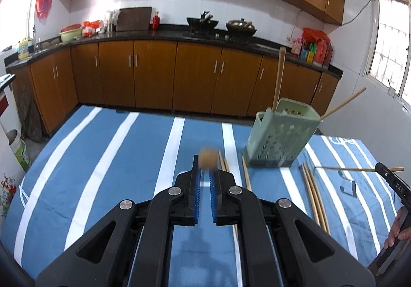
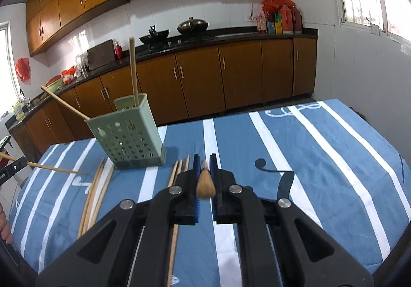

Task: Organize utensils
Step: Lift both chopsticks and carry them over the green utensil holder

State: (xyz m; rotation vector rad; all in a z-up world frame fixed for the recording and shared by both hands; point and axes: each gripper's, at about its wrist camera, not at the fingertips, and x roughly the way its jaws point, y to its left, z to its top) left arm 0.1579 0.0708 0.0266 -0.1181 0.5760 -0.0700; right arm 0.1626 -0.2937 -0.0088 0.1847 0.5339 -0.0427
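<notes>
A pale green perforated utensil holder (image 1: 280, 136) stands on the striped cloth with two wooden chopsticks (image 1: 279, 76) standing in it; it also shows in the right wrist view (image 2: 128, 136). My left gripper (image 1: 205, 171) is shut on a chopstick (image 1: 208, 160), seen end-on and blurred. My right gripper (image 2: 204, 166) is shut on another chopstick (image 2: 205, 184), also end-on. In the left wrist view the right gripper's chopstick (image 1: 346, 168) points left; in the right wrist view the left gripper's chopstick (image 2: 56, 169) points right. Loose chopsticks lie beside the holder (image 1: 313, 192) (image 2: 96, 192).
The table is covered by a blue cloth with white stripes (image 1: 115, 158) (image 2: 308, 148). More loose chopsticks (image 1: 245, 174) (image 2: 179, 171) lie in front of the holder. Brown kitchen cabinets (image 1: 154, 71) and a black counter with woks (image 1: 203, 22) stand behind the table.
</notes>
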